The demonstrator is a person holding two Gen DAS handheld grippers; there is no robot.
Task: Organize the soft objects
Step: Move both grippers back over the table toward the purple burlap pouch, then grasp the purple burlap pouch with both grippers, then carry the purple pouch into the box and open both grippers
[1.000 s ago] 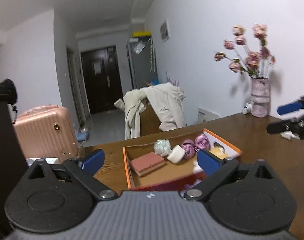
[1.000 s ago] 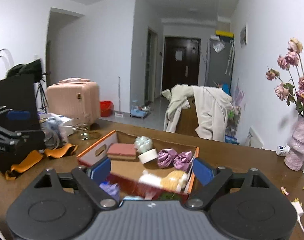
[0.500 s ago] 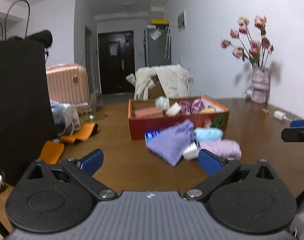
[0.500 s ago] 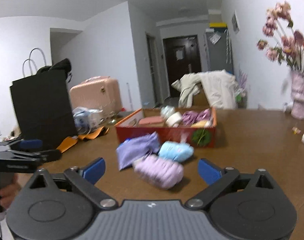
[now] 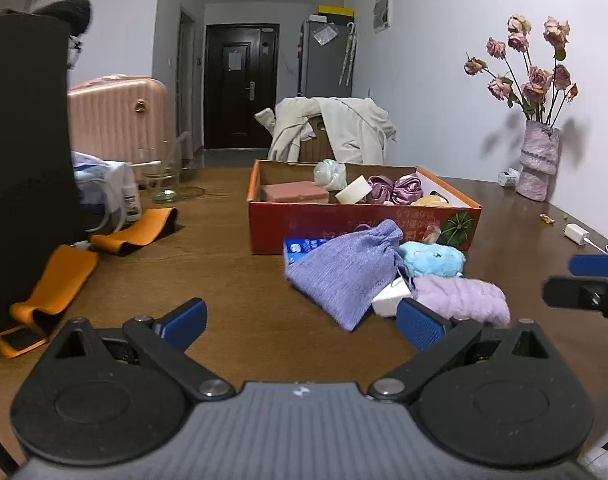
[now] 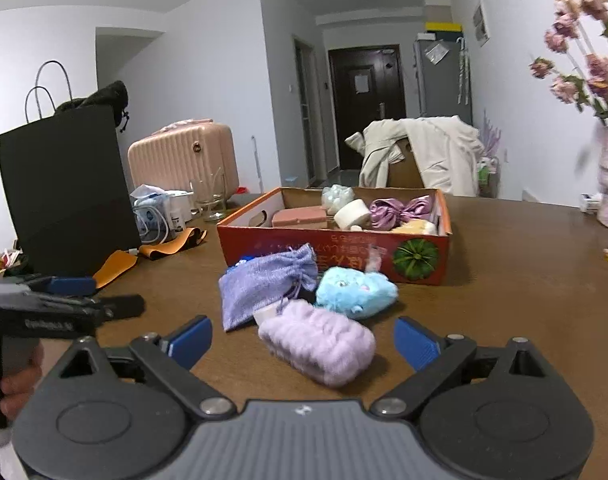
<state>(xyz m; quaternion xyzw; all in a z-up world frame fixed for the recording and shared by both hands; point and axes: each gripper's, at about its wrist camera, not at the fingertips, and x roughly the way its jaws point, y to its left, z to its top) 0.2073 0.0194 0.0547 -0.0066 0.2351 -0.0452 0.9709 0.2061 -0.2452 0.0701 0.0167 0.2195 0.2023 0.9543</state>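
Soft things sit in a little pile on the brown table [image 6: 504,280], just near the orange box [image 6: 336,248]: a fuzzy purple roll [image 6: 320,346], a blue plush toy [image 6: 356,290] and a purple cloth pouch [image 6: 263,284].

The right gripper [image 6: 304,340] has its jaws wide apart, after just closing a little, and holds nothing. The fuzzy roll lies right in front of it. The left gripper [image 5: 299,320] is wide too and empty.

The pile is squashed together. The roll touches a small white thing [image 5: 390,296] and the pouch strings. A grab could drag those along. Soft fluff can also squish and slip out. Both grippers are close and might bump.
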